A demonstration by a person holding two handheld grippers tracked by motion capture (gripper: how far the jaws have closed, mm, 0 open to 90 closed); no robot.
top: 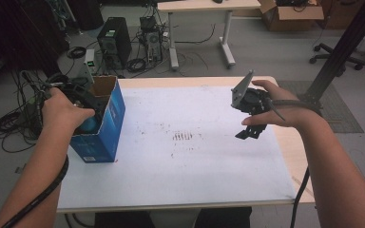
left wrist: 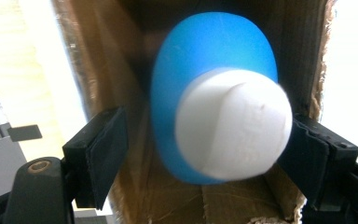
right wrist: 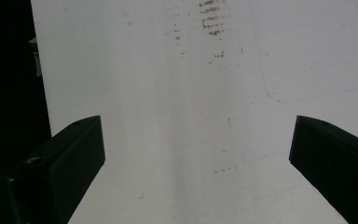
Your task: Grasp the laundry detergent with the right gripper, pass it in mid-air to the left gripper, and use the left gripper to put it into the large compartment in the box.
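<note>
left gripper [left wrist: 200,144] jaws wide, straddling one blue-and-white rounded object [left wrist: 219,98] inside the one blue box [top: 105,124] at the table's [top: 199,180] left edge, not gripping | object looks smooth, light, possibly slippery; grip across its widest part | right gripper [top: 251,130] jaws wide, empty, above table

In the high view the left hand [top: 64,114] covers most of the left gripper [top: 83,107], whose jaws go down into the blue box [top: 105,126] and are hidden there. The blue and white object [left wrist: 221,100] in the box is blurred in the left gripper view, and what it is cannot be told; the right jaw may touch it, the left stands apart. The right gripper [right wrist: 196,154] has its jaws cut off by the bottom edge. Its cable [top: 300,197] runs out of the picture near the person.
</note>
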